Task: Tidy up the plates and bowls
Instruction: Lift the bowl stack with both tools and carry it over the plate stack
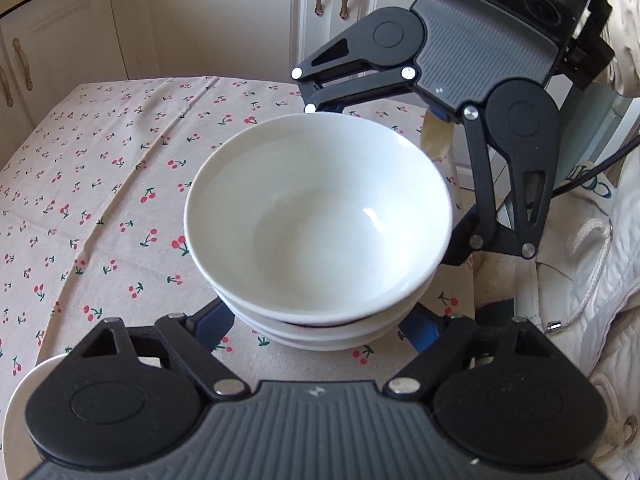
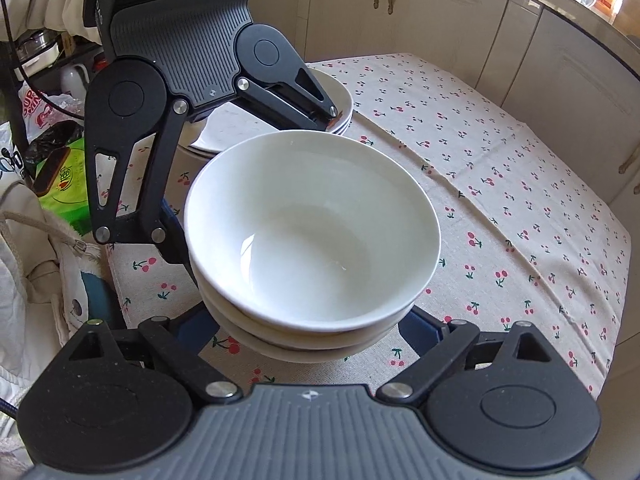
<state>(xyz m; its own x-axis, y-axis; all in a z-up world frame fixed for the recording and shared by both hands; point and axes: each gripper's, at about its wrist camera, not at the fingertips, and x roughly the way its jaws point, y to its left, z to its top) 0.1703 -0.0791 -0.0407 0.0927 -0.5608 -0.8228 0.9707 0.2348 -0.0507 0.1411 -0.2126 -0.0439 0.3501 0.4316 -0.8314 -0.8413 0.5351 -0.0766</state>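
Observation:
Three white bowls [image 1: 320,208] [image 2: 312,232] sit nested in a stack on the cherry-print tablecloth [image 1: 100,184]. My left gripper [image 1: 320,316] straddles the lower bowls from the near side, its blue fingers [image 1: 216,320] reaching under the rims. My right gripper [image 1: 382,184] straddles the same stack from the opposite side. In the right wrist view a strip of cloth shows between the right gripper's [image 2: 308,320] left finger [image 2: 196,328] and the lowest bowl. Both sets of jaws stand wide, and the fingertips are hidden under the bowls. The left gripper [image 2: 256,184] crosses the stack's far side.
A stack of white plates [image 2: 344,100] stands behind the bowls, and its rim [image 1: 20,396] shows beside my left gripper. Cream cabinets [image 1: 224,20] ring the table. A person's white jacket [image 1: 592,280] is close by. Bags and a green box [image 2: 64,184] lie beyond the table edge.

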